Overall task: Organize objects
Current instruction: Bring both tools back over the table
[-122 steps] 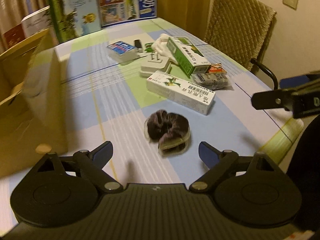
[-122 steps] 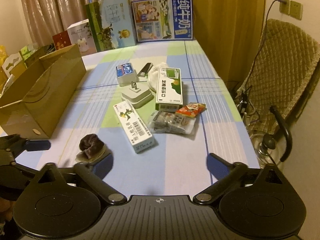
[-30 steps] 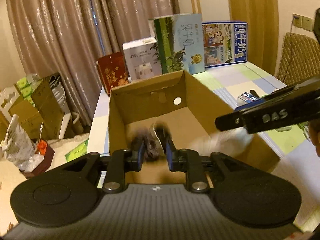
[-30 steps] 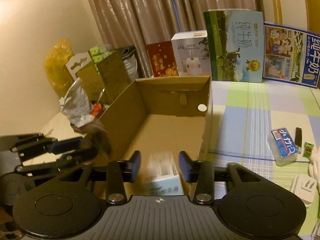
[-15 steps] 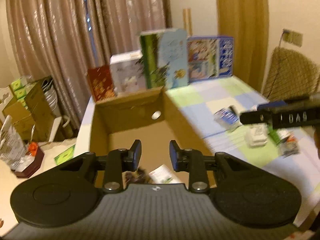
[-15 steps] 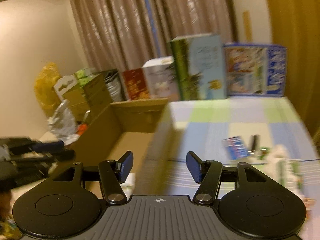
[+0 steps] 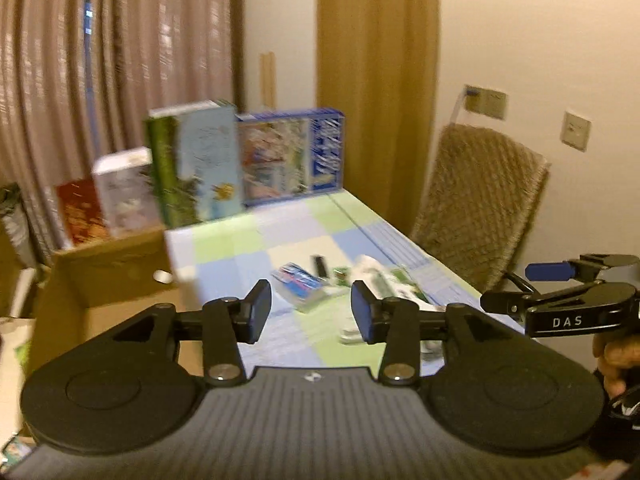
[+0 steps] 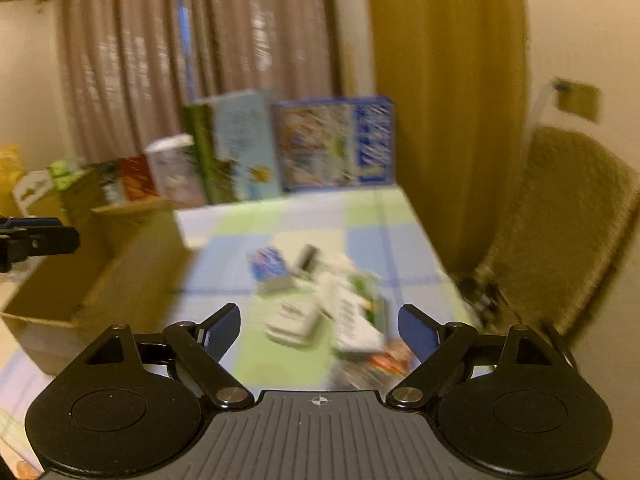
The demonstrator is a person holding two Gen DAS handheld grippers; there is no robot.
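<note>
Your left gripper (image 7: 311, 312) and right gripper (image 8: 319, 330) both gape empty above the checked table (image 8: 360, 216), beside the cardboard box (image 8: 100, 280)

You are working in dim, warm yellowish indoor light that gives everything an amber cast, with no hard shadows and only a faint sheen on the curtains (image 7: 100, 80). Both views are smeared by motion blur, worst in the right wrist view, where the small items on the table (image 8: 360, 216) run into streaks and print is unreadable. Fisheye distortion bows the curtain folds and darkens the frame corners.
</note>
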